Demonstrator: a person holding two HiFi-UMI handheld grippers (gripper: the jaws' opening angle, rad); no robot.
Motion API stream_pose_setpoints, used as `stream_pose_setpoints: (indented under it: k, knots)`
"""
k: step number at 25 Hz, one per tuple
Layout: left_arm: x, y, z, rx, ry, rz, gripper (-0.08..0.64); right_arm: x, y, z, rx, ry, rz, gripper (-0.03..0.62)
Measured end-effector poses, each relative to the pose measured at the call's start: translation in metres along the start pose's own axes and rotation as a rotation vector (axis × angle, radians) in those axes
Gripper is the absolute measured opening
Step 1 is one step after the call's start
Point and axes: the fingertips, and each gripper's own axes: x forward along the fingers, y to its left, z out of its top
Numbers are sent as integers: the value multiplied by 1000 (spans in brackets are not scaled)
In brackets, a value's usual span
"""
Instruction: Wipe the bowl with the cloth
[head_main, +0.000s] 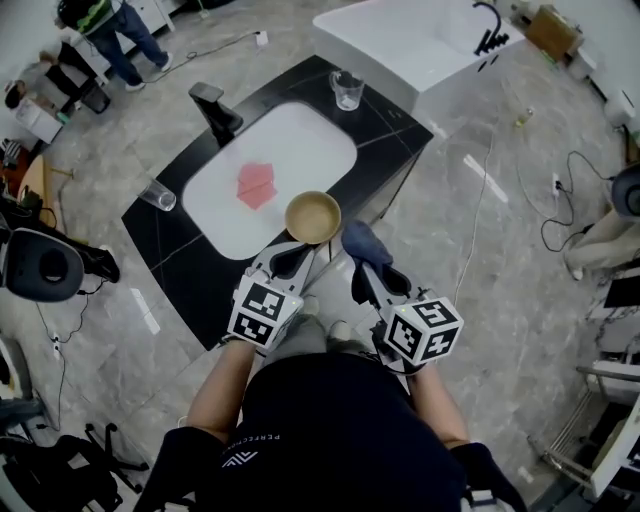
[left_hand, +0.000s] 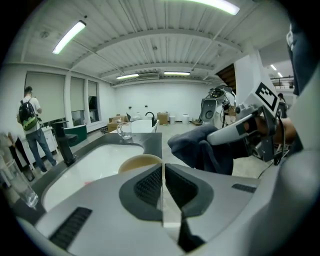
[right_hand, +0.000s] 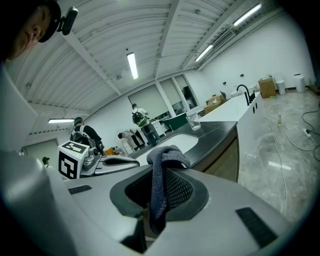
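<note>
A tan wooden bowl hangs over the near rim of the white sink. My left gripper is shut on its near rim; in the left gripper view the bowl shows just beyond the closed jaws of that gripper, a thin pale edge between the pads. My right gripper is shut on a dark blue cloth, which bunches above the jaws beside the bowl's right side. In the right gripper view the cloth hangs down between the pads of that gripper.
A pink cloth lies in the sink basin. A black faucet stands on the black counter, with one glass at the far side and another at the left. People stand at the far upper left.
</note>
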Motion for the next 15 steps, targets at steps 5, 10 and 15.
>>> stream_pose_setpoints:
  k: [5, 10, 15]
  knots:
    - [9, 8, -2, 62, 38, -36, 23, 13, 1, 6, -11, 14, -1, 61]
    - [18, 15, -13, 158, 116, -108, 23, 28, -3, 15, -3, 32, -23, 61]
    - [21, 26, -23, 303, 187, -165, 109, 39, -5, 21, 6, 53, -42, 61]
